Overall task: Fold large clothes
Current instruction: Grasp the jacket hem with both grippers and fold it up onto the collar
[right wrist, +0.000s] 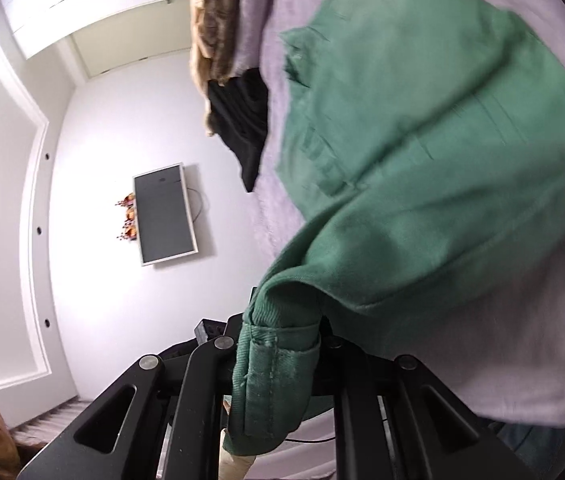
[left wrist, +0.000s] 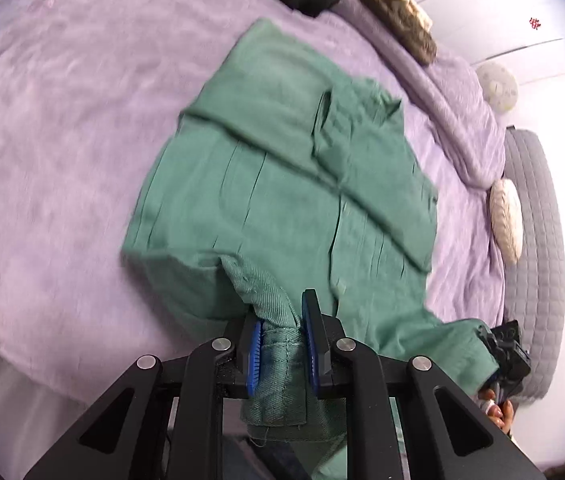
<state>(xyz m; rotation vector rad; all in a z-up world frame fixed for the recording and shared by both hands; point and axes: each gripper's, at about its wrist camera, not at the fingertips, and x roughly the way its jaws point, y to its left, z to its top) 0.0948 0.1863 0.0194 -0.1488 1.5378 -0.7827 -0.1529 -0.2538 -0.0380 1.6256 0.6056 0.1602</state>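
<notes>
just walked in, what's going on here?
A person is folding a green garment spread on a purple bedspread, with a handheld gripper in each hand. The left gripper is clamped on a stitched hem corner at the near edge. The right gripper pinches another hem corner, with the cloth draped over its fingers. Both corners are raised off the bed; the rest of the garment lies flat.

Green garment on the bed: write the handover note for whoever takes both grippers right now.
Left gripper: shut on a hemmed corner of the green garment.
Right gripper: shut on another hemmed edge, cloth draped over its fingers.
The rest of the garment lies on the purple bedspread, sleeves already crossed over the body.
Left: carry the held edge over toward the far end to finish the fold, then release.
</notes>
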